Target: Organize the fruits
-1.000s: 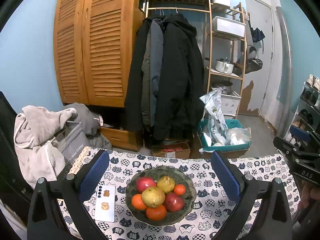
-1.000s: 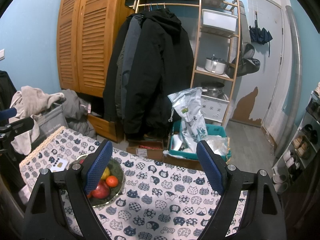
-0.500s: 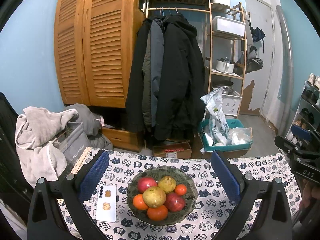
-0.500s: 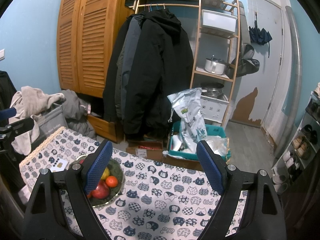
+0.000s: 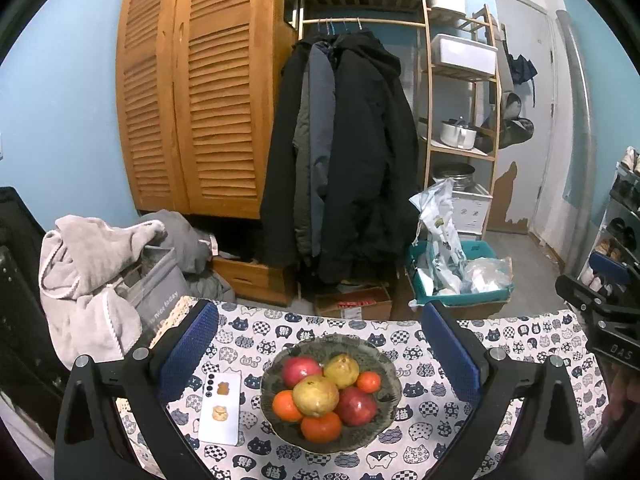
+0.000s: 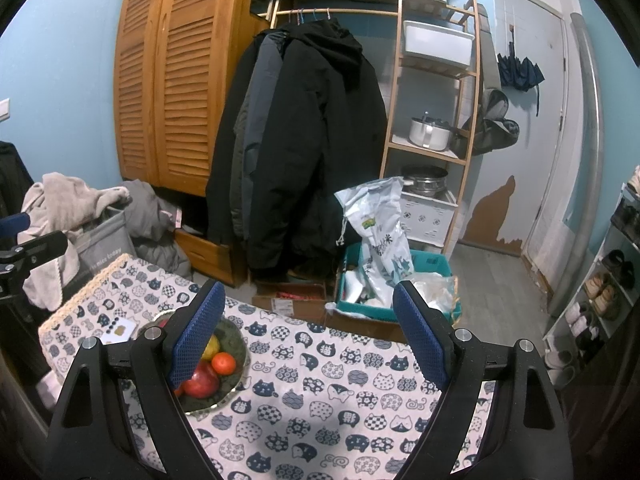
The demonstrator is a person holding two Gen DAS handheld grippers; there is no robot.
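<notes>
Left gripper (image 5: 320,354), seen from its own wrist camera: both blue-padded fingers (image 5: 188,350) spread wide, jaws parted and holding nothing, raised above the fruit bowl (image 5: 384,360), which lies between them. Right gripper (image 6: 308,330): fingers likewise spread wide and empty, held above the table to the right of the fruit bowl, its left finger (image 6: 196,330) overlapping the bowl's near side.

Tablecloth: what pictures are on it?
Navy and white cats on the tablecloth; clearest in the right wrist view.
</notes>
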